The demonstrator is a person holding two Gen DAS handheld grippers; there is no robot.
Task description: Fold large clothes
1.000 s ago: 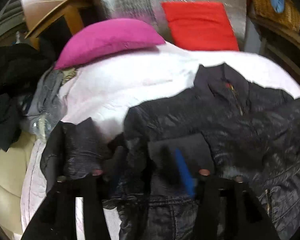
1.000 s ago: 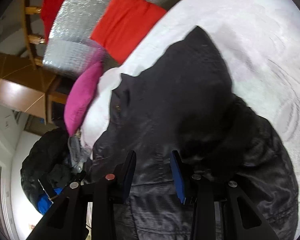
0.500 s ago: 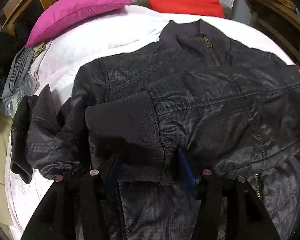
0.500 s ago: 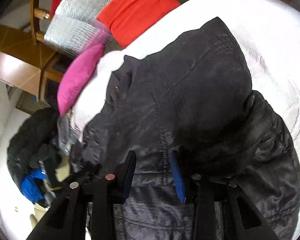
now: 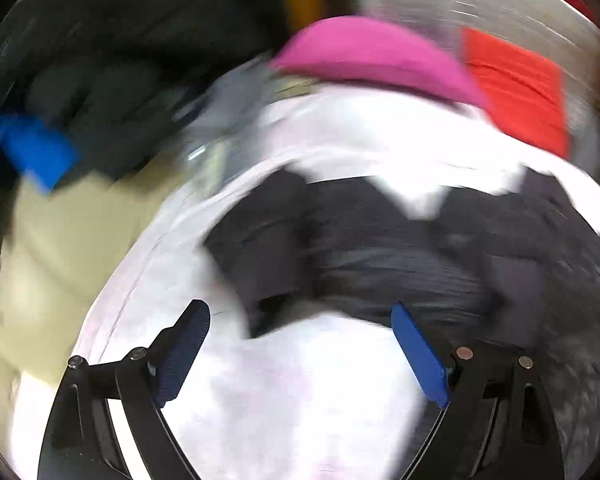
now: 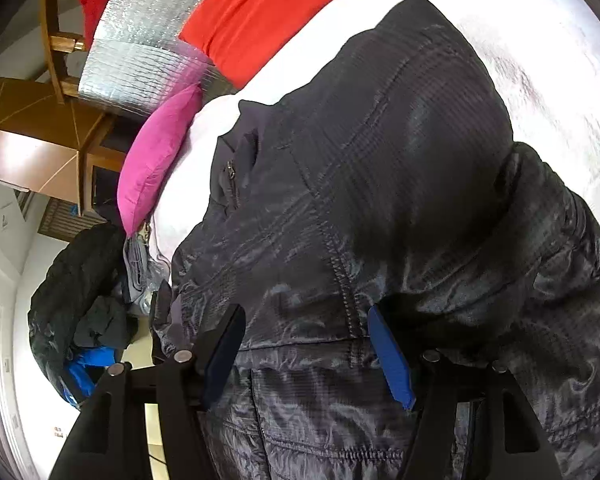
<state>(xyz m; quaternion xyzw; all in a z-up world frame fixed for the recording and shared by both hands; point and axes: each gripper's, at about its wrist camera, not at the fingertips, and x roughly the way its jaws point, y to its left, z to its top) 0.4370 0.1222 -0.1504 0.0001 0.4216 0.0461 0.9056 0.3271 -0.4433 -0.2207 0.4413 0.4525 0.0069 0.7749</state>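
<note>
A large dark quilted jacket (image 6: pixel 380 208) lies on a white bed cover (image 6: pixel 540 60), its collar and zip toward the pillows. My right gripper (image 6: pixel 306 344) is open, its jaws spread just above the jacket's lower front. The left wrist view is motion-blurred: my left gripper (image 5: pixel 300 344) is open and empty over the bare white cover (image 5: pixel 300 400), with the jacket's left sleeve and cuff (image 5: pixel 268 256) just ahead of its fingertips.
A pink pillow (image 6: pixel 156 160) and a red cushion (image 6: pixel 252 12) lie at the head of the bed, against a silver quilted panel (image 6: pixel 140 52). A heap of dark and blue clothes (image 6: pixel 72 280) sits off the left bed edge, with wooden furniture (image 6: pixel 32 148) behind it.
My left gripper let go of the sleeve cuff, opened wide and swung back left off the jacket onto the cover. My right gripper opened wider and stayed over the jacket.
</note>
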